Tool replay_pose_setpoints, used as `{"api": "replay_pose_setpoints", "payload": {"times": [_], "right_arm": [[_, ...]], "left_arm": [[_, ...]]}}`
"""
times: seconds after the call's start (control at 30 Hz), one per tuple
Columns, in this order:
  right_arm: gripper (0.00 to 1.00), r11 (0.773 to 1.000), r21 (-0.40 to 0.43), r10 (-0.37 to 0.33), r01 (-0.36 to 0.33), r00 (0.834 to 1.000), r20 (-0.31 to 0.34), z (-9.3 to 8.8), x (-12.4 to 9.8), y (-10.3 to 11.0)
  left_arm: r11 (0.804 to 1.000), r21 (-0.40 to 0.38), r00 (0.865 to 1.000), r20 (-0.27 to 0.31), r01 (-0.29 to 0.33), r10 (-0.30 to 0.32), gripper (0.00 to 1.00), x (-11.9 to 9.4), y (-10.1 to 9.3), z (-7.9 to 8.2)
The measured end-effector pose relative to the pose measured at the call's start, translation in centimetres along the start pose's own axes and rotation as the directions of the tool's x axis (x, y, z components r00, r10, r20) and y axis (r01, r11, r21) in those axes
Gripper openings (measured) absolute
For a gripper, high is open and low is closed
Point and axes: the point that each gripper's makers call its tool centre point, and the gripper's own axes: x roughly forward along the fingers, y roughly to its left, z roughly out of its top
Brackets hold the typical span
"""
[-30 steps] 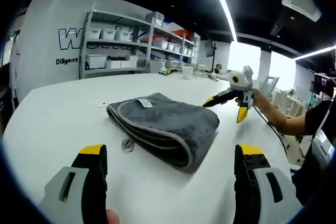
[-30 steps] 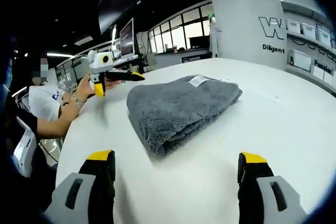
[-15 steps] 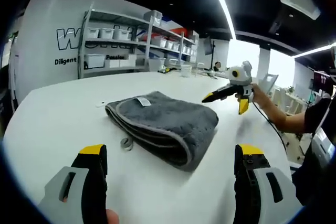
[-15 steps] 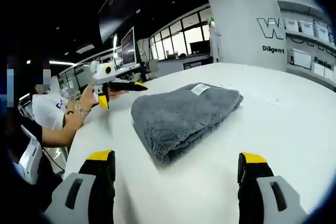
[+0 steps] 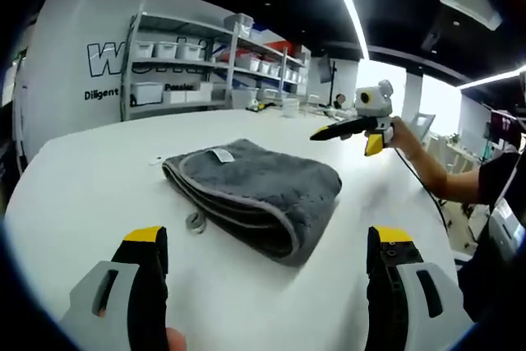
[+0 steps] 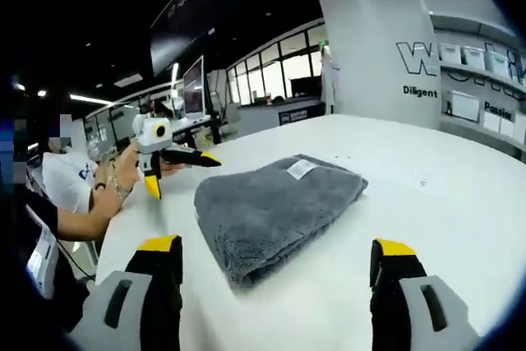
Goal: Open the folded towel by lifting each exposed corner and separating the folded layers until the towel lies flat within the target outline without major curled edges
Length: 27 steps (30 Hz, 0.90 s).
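- The grey towel (image 5: pixel 255 193) lies folded in several layers on the white tabletop (image 5: pixel 82 195), ahead of both pairs of tongs and touched by neither; in the right gripper view the towel (image 6: pixel 271 211) sits between that view's two jaws, a little further off.
- A white label (image 5: pixel 223 156) lies on the towel's top layer near its far edge, and a small grey loop (image 5: pixel 195 221) sticks out from the piped edge on the side toward the left tongs.
- The left tongs (image 5: pixel 267 265) stand wide apart, with nothing between the yellow-tipped jaws; from the right gripper view they (image 6: pixel 177 166) hover above the tabletop just beside the towel, held in a hand (image 6: pixel 123 172).
- The right tongs (image 6: pixel 275 265) are likewise wide apart and empty; from the left gripper view they (image 5: pixel 349 133) hang above the tabletop beyond the towel's far right corner, held in a hand (image 5: pixel 403 132).
- The tabletop around the towel is bare apart from a small pale mark (image 5: pixel 153 159) near the label side.
- Beyond the tabletop, a metal shelf rack (image 5: pixel 205 59) carries white storage bins (image 5: pixel 168 51); what is inside them cannot be told.
- Next to the rack stands a white wall with dark lettering (image 6: pixel 423 59).
- Large windows (image 6: pixel 283 59) and a monitor (image 6: pixel 194 88) show in the background of the right gripper view.
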Motion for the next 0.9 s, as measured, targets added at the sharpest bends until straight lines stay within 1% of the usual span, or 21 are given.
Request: {"api": "replay_pose_setpoints", "payload": {"times": [0.17,0.37,0.43,0.57,0.6,0.67,0.8,0.83,0.9], "right_arm": [[0.83,1.000,-0.013,-0.020,0.020,1.000,-0.003,1.2,1.3,-0.8],[0.74,0.999,-0.034,-0.037,0.038,0.999,0.016,3.0,2.8,-1.4],[0.70,0.998,-0.055,-0.039,0.039,0.999,-0.005,3.2,3.4,-1.8],[0.64,0.997,-0.054,-0.051,0.051,0.999,-0.006,3.9,4.4,-3.1],[0.64,0.997,-0.047,-0.065,0.064,0.998,-0.008,4.1,4.8,-3.8],[0.62,0.994,-0.059,-0.095,0.094,0.995,-0.011,4.2,5.5,-4.8],[0.51,0.993,-0.043,-0.112,0.111,0.994,-0.009,4.3,6.7,-6.4],[0.50,0.993,-0.031,-0.114,0.114,0.993,-0.008,4.3,7.0,-6.8],[0.51,0.992,-0.008,-0.128,0.128,0.992,-0.006,4.4,7.5,-7.7]], "left_arm": [[1.000,0.010,1.000,-0.011,0.002,-0.002,1.00,-0.1,0.2,0.0],[1.000,0.008,1.000,-0.005,0.004,-0.004,1.00,-0.1,0.0,0.1],[1.000,0.007,1.000,-0.002,0.006,-0.006,1.00,-0.2,0.0,0.1],[1.000,0.001,1.000,0.004,0.005,-0.005,1.00,-0.3,0.0,0.3],[1.000,0.001,1.000,0.005,0.006,-0.006,1.00,-0.3,-0.1,0.3],[1.000,0.002,1.000,0.006,0.005,-0.005,1.00,-0.3,-0.1,0.3],[1.000,0.003,1.000,0.007,0.008,-0.008,1.00,-0.3,-0.2,0.3],[1.000,0.003,1.000,0.007,0.008,-0.008,1.00,-0.3,-0.3,0.3],[1.000,0.004,1.000,0.007,0.007,-0.007,1.00,-0.3,-0.2,0.3]]}}
